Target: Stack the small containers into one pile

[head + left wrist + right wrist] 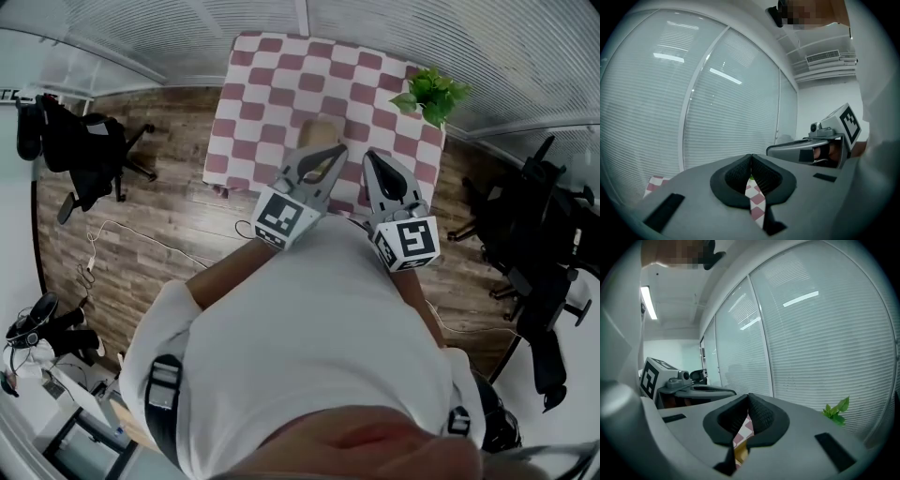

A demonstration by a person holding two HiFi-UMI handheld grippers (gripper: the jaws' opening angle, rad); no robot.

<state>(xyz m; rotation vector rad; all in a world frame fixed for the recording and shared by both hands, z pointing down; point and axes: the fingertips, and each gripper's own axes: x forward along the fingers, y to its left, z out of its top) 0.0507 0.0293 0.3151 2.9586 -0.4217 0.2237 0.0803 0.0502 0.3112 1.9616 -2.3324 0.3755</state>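
Note:
A tan, rounded thing point(322, 129), seemingly the small containers, sits on the checked tablecloth point(281, 84) just beyond my left gripper, which partly hides it. My left gripper point(335, 150) is held close to the person's chest over the table's near edge. Its fingertips meet in the left gripper view point(751, 157), with nothing between them. My right gripper point(369, 156) hangs beside it, also shut and empty point(749, 396). A sliver of tan point(740, 453) shows below its jaws over the checked cloth.
A green plant point(431, 94) stands at the table's far right corner, by the window blinds point(825, 333). Black office chairs stand on the wooden floor at the left point(80, 150) and at the right point(534, 244). A cable point(122, 230) lies on the floor.

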